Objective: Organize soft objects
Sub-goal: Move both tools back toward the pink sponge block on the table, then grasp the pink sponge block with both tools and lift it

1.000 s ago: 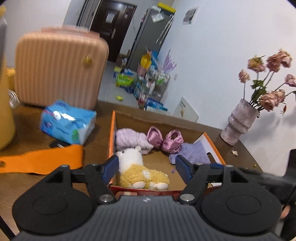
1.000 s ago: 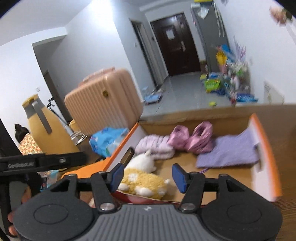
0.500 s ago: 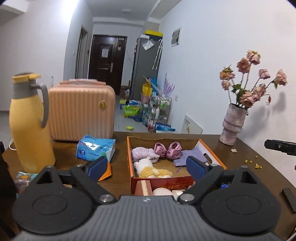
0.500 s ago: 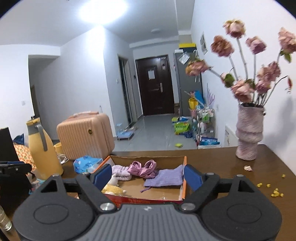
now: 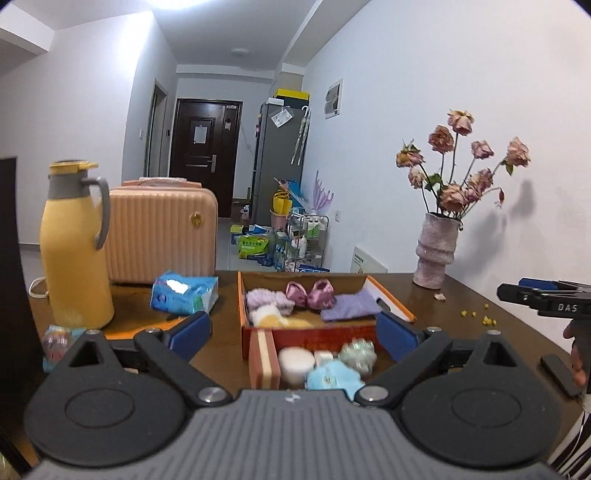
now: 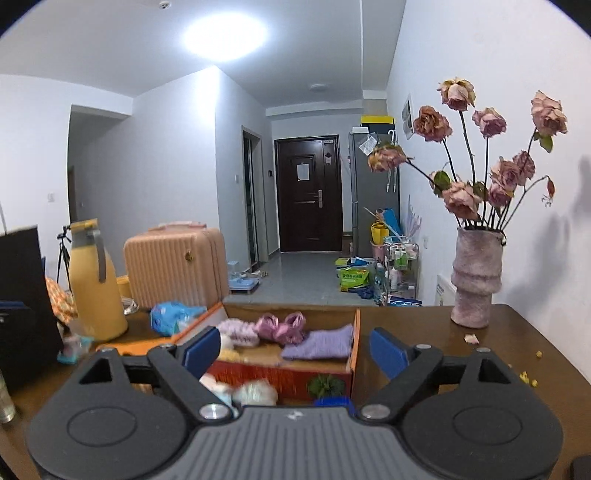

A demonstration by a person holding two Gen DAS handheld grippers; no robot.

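Left wrist view
- Left gripper (image 5: 293,330): jaws wide and opening further; nothing is gripped, and the pads touch nothing.
- Brown wooden table (image 5: 461,306) fills the middle band of the frame.
- Orange-rimmed cardboard box (image 5: 242,306) sits at centre. It holds a lilac fluffy piece (image 5: 264,297), a pink satin bow (image 5: 310,293), a purple cloth (image 5: 349,304) and a white-and-yellow plush toy (image 5: 267,317).
- Loose soft items (image 5: 328,363) lie just in front of the box, blurred.
- Blue tissue pack (image 5: 184,293) lies left of the box; yellow thermos (image 5: 75,247) stands at far left.
- Pink suitcase (image 5: 160,230) stands behind the table, left of centre.
- Vase of dried roses (image 5: 434,253) stands at the table's right rear; yellow crumbs (image 5: 476,315) are scattered near it.
- Right gripper (image 5: 546,299) enters at the right edge, with a hand (image 5: 576,354) below it.
- White walls; dark door (image 5: 201,142) at the end of the hallway, grey cabinet (image 5: 280,158) and floor clutter beside it.

Right wrist view
- Right gripper (image 6: 291,349): jaws wide and opening further, with no hold on anything.
- The box (image 6: 354,339) lies at lower centre, with the bow (image 6: 282,326) and purple cloth (image 6: 319,345) inside.
- Vase (image 6: 474,277) at right; thermos (image 6: 96,280) and suitcase (image 6: 175,264) at left.
- Ceiling light (image 6: 225,35) glares at top centre.
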